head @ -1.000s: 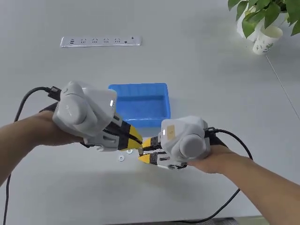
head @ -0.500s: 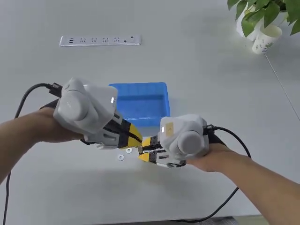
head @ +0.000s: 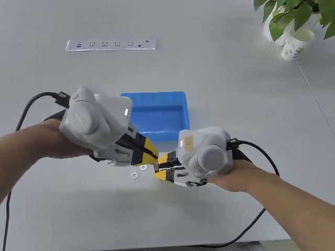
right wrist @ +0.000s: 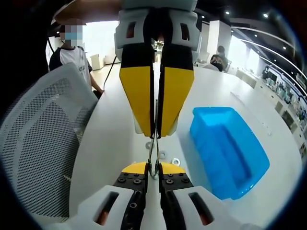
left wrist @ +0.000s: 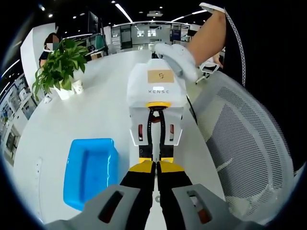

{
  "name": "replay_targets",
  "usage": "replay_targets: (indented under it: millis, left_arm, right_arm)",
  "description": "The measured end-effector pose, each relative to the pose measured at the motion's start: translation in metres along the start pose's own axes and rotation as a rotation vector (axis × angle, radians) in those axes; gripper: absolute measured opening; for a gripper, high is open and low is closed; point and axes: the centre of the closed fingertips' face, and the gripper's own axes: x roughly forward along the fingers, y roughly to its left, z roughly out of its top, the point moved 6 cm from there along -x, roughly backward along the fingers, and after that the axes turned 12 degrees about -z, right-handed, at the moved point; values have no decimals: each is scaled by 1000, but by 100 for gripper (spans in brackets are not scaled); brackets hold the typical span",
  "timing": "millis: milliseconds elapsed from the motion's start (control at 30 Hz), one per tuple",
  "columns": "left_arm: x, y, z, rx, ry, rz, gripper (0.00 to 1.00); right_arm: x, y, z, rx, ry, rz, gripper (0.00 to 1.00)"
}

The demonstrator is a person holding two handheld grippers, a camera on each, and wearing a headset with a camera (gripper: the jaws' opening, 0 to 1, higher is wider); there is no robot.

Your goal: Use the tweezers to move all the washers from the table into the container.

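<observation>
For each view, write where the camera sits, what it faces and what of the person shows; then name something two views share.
Head view: on the headset, looking down at the left gripper, right gripper and the person's forearms.
Left gripper view: on the left gripper, facing the right gripper and the arm behind it.
Right gripper view: on the right gripper, facing the left gripper's fingers and the tweezers.
Shared: all three show the blue container.

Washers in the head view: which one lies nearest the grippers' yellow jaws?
The upper washer, just beside the yellow jaws; the lower washer lies farther out, toward the picture's lower left.
</observation>
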Motion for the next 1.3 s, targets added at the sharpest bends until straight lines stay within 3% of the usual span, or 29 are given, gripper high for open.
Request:
replay_targets:
  millis: [633, 1033, 1300]
  left_arm:
    - [-20, -3, 10, -8, -20, -2, 5]
    - [-35, 4, 23, 2, -16, 0, 5]
    - [-47, 14, 32, 16, -10, 6, 5]
  right_arm:
    - [-9, -4, 20, -13, -27, -2, 9]
    - [-19, -16, 34, -29, -38, -5, 9]
    - [-23, -30, 44, -34, -50, -27, 9]
